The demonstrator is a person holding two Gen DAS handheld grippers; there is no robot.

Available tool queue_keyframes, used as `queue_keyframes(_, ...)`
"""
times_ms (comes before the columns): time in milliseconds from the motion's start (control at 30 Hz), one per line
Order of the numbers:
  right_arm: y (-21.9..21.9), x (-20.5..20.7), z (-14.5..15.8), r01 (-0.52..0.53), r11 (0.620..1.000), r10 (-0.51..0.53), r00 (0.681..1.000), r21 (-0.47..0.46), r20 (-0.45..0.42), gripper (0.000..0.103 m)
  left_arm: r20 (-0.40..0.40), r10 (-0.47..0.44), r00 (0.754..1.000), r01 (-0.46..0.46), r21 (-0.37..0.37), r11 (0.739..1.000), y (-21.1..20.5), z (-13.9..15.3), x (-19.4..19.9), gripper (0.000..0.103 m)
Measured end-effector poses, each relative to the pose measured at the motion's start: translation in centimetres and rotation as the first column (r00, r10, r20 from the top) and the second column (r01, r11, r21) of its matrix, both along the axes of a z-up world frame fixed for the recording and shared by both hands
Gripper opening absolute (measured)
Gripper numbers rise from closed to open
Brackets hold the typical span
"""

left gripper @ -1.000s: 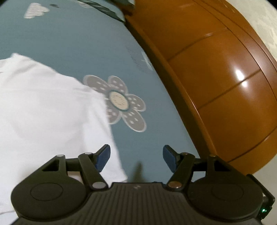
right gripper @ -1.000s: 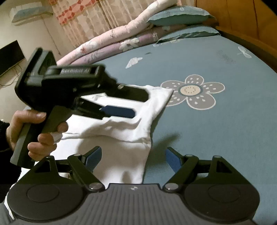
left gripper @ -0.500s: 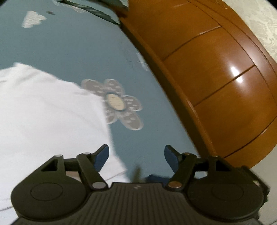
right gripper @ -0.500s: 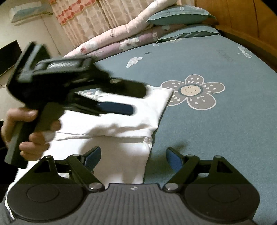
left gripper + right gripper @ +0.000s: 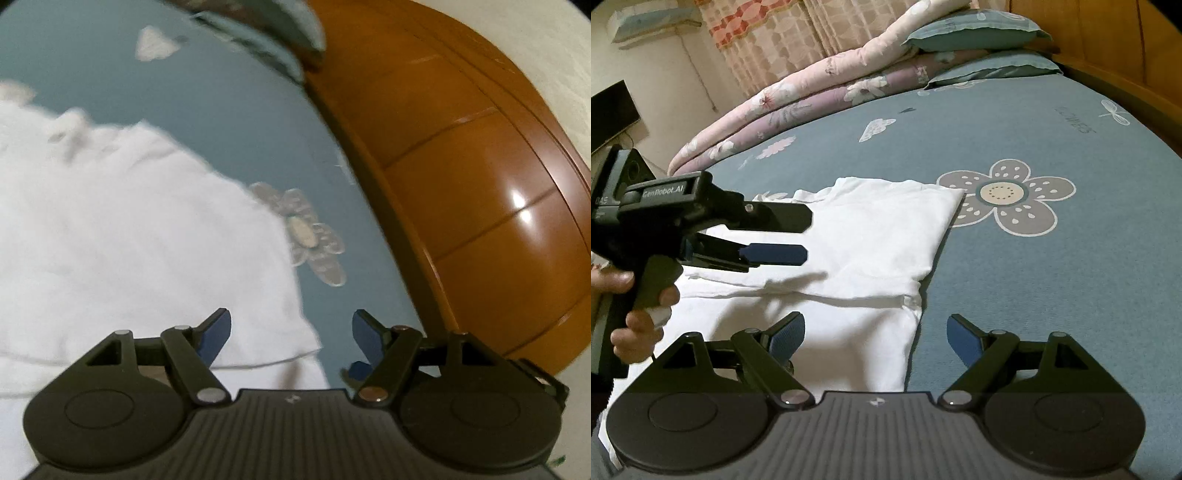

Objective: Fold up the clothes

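Observation:
A white garment (image 5: pixel 871 236) lies folded on the blue bed sheet (image 5: pixel 1071 295), its upper layer doubled over the lower one. In the left wrist view the same white garment (image 5: pixel 129 240) fills the left half. My left gripper (image 5: pixel 291 334) hangs open above the garment's right edge, holding nothing. From the right wrist view the left gripper (image 5: pixel 807 236) hovers over the garment, gripped by a hand (image 5: pixel 639 310). My right gripper (image 5: pixel 875 339) is open and empty, over the garment's near right corner.
A wooden bed frame (image 5: pixel 480 203) curves along the right side. Rolled floral quilts (image 5: pixel 812 99) and blue pillows (image 5: pixel 975 33) lie at the far end of the bed. A grey flower print (image 5: pixel 1004 195) marks the sheet right of the garment. Curtains (image 5: pixel 768 37) hang behind.
My left gripper has drawn back and swung left, so more of the garment shows below it. The garment's upper layer has settled flat. My right gripper has stayed put.

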State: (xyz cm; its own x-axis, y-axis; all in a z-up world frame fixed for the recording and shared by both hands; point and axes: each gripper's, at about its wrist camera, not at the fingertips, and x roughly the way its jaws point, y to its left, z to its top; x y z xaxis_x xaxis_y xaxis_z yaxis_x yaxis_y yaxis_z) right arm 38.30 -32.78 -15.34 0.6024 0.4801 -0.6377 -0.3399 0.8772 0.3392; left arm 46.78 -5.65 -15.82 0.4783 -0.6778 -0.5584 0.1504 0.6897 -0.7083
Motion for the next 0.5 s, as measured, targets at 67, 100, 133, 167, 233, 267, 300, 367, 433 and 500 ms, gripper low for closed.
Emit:
queue_keyframes(67, 0.1, 0.1, 0.0, 0.001, 1.000, -0.001, 1.000, -0.006, -0.002, 0.087, 0.005, 0.012, 1.000, -0.012, -0.006, 1.000, 0.5, 0.3, 0.2, 0.072)
queue_keyframes(100, 0.1, 0.1, -0.1, 0.002, 1.000, -0.002, 1.000, -0.005, -0.002, 0.087, 0.008, 0.017, 1.000, -0.017, -0.009, 1.000, 0.8, 0.4, 0.3, 0.072)
queue_keyframes(133, 0.1, 0.1, -0.1, 0.002, 1.000, -0.002, 1.000, -0.004, -0.003, 0.087, 0.010, 0.023, 1.000, -0.023, -0.012, 1.000, 1.0, 0.6, 0.4, 0.072)
queue_keyframes(167, 0.1, 0.2, 0.0, 0.001, 1.000, -0.001, 1.000, -0.003, -0.002, 0.087, 0.013, 0.029, 0.999, -0.029, -0.015, 0.999, 1.3, 0.7, 0.5, 0.072)
queue_keyframes(233, 0.2, 0.2, 0.0, -0.001, 1.000, 0.001, 1.000, -0.003, -0.001, 0.088, 0.018, 0.041, 0.999, -0.040, -0.020, 0.999, 1.8, 1.0, 0.7, 0.072)
queue_keyframes(267, 0.3, 0.2, 0.0, 0.000, 1.000, 0.000, 1.000, -0.004, -0.001, 0.088, 0.020, 0.046, 0.999, -0.046, -0.023, 0.999, 2.0, 1.1, 0.8, 0.072)
queue_keyframes(300, 0.3, 0.2, 0.0, 0.001, 1.000, -0.001, 1.000, -0.005, -0.001, 0.089, 0.026, 0.053, 0.998, -0.052, -0.024, 0.998, 2.2, 1.3, 1.0, 0.072)
queue_keyframes(367, 0.5, 0.2, 0.0, 0.000, 1.000, 0.000, 1.000, -0.007, -0.002, 0.089, 0.031, 0.070, 0.997, -0.070, -0.011, 0.997, 2.4, 1.3, 2.5, 0.073)
queue_keyframes(433, 0.6, 0.2, 0.0, -0.002, 1.000, 0.002, 1.000, -0.008, -0.002, 0.089, 0.019, 0.088, 0.996, -0.088, 0.005, 0.996, 2.4, 0.8, 4.1, 0.073)
queue_keyframes(500, 0.8, 0.3, 0.0, -0.004, 1.000, 0.004, 1.000, -0.015, -0.003, 0.091, 0.007, 0.105, 0.994, -0.105, 0.024, 0.994, 2.4, 0.2, 5.7, 0.073)
